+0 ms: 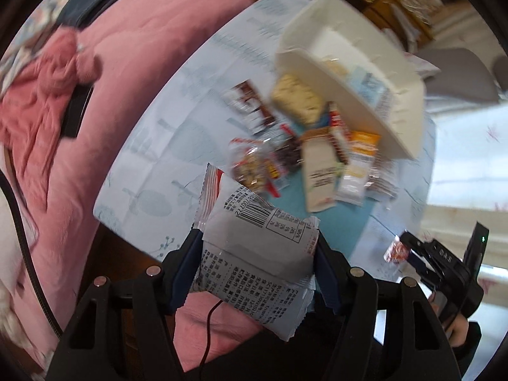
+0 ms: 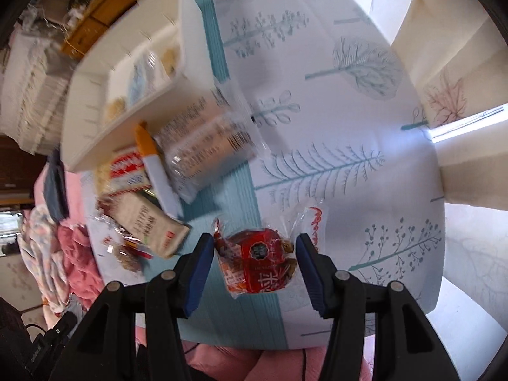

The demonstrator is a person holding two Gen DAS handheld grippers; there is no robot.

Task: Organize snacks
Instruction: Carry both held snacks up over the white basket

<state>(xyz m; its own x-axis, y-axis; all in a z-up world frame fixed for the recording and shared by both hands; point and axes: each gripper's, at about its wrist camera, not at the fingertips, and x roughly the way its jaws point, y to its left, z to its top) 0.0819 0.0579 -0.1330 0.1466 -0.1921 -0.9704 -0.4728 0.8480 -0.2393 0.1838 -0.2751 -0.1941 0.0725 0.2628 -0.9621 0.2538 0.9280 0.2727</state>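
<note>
The left hand-held gripper (image 1: pixel 258 254) squeezes a grey snack pack (image 1: pixel 254 254) up above the tabletop (image 1: pixel 165 146), and the right hand-held gripper (image 2: pixel 254 263) pinches a red snack pack (image 2: pixel 257 263), near the snack pile (image 1: pixel 304 152) beside the white box (image 1: pixel 349 63).

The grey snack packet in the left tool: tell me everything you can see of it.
The grey snack packet is a puffy pillow-style pouch of matte grey film with crimped, serrated end seals, one end showing a red and white patch. Its back faces the camera: a barcode, a small table and blocks of black print. It sits tilted between the blue pads of the left tool, which press on both its sides, and it looks clear of the tablecloth. Only the pads appear to touch it. The contents cannot be seen.
</note>
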